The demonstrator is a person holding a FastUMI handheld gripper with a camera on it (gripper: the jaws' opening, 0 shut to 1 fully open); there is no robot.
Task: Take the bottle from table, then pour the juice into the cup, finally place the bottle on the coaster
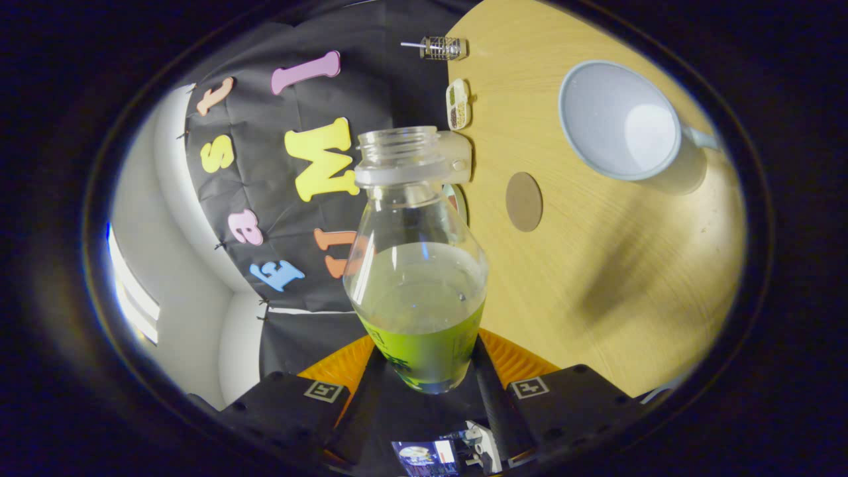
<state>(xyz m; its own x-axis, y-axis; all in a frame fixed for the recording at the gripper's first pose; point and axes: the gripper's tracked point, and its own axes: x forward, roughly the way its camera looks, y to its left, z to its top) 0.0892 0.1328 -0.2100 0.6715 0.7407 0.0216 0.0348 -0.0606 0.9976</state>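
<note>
- The gripper has its jaws clamped on the lower body of the bottle, one on each side.
- The bottle is uncapped, part-filled with juice, and held clear of the tabletop.
- The cup and the round coaster lie beyond the jaws, apart from each other.

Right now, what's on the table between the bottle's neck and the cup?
In the gripper view, the round coaster lies on the table between the bottle, clamped in the tongs, and the cup.
</note>
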